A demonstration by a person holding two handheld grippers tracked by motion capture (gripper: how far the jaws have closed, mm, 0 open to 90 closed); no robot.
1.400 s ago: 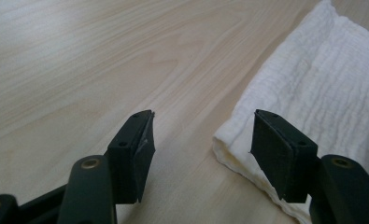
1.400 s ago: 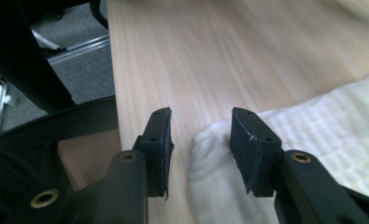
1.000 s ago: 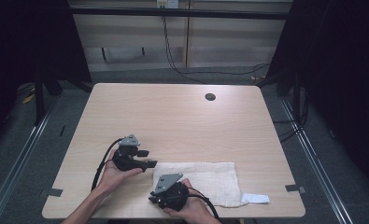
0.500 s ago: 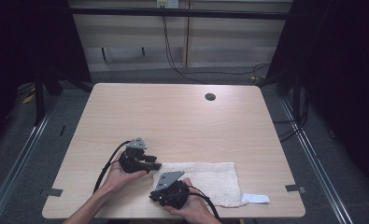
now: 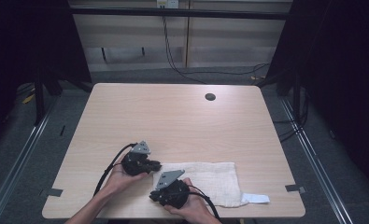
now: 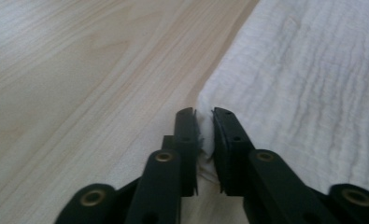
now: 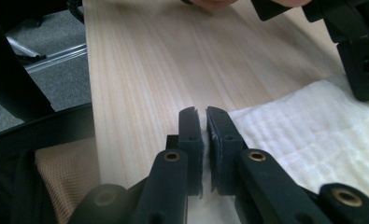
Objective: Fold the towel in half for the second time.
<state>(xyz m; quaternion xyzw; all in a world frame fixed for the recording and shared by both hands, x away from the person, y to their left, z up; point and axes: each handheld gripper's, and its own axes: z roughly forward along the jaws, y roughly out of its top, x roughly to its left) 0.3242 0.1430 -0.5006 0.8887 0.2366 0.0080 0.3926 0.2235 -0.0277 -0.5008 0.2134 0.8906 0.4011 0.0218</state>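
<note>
Near the front edge of the pale wood-grain table (image 5: 182, 121) lies a white, crinkle-weave cloth (image 5: 210, 179), rectangular, with a small tag at its right end. Since a second ago the left gripper (image 5: 155, 164) has slid slightly toward the cloth's far-left corner, and its jaws have just been closing; they now pinch a fold of that corner. The right gripper (image 5: 153, 196) is clamped on the near-left corner. Both hands lie low, forearms coming in over the front edge.
</note>
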